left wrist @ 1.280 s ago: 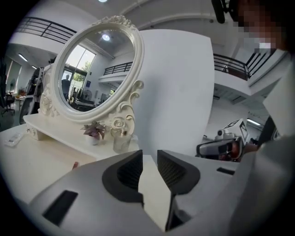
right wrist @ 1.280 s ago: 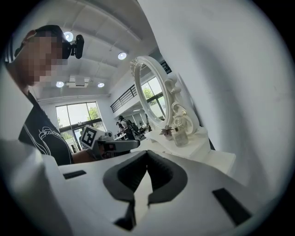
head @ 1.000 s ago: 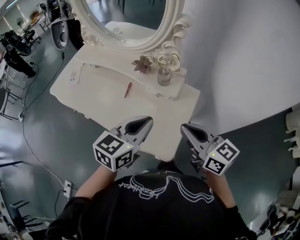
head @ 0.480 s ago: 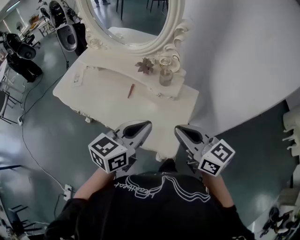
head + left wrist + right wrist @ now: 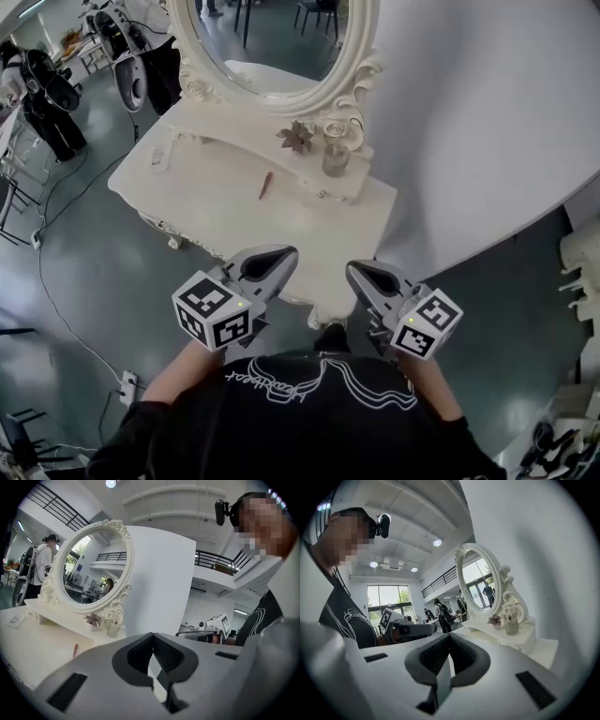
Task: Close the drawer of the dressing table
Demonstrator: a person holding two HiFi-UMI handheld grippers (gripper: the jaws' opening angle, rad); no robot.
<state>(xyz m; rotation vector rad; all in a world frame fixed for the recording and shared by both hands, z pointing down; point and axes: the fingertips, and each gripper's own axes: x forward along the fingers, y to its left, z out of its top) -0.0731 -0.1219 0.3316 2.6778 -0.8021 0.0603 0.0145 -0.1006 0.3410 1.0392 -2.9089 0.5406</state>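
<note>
Hovering at the table (image 5: 211,202) front, no drawer contact seen
Left gripper (image 5: 289,253) and right gripper (image 5: 353,271) both pressed together, empty, above the near edge; drawer hidden under them, open or shut unclear; push probably yet to do

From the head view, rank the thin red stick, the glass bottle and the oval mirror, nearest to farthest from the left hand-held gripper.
From the left hand-held gripper:
1. thin red stick, lying on the dressing table, straight ahead.
2. glass bottle, farther back and to the right.
3. oval mirror, at the very back.
</note>
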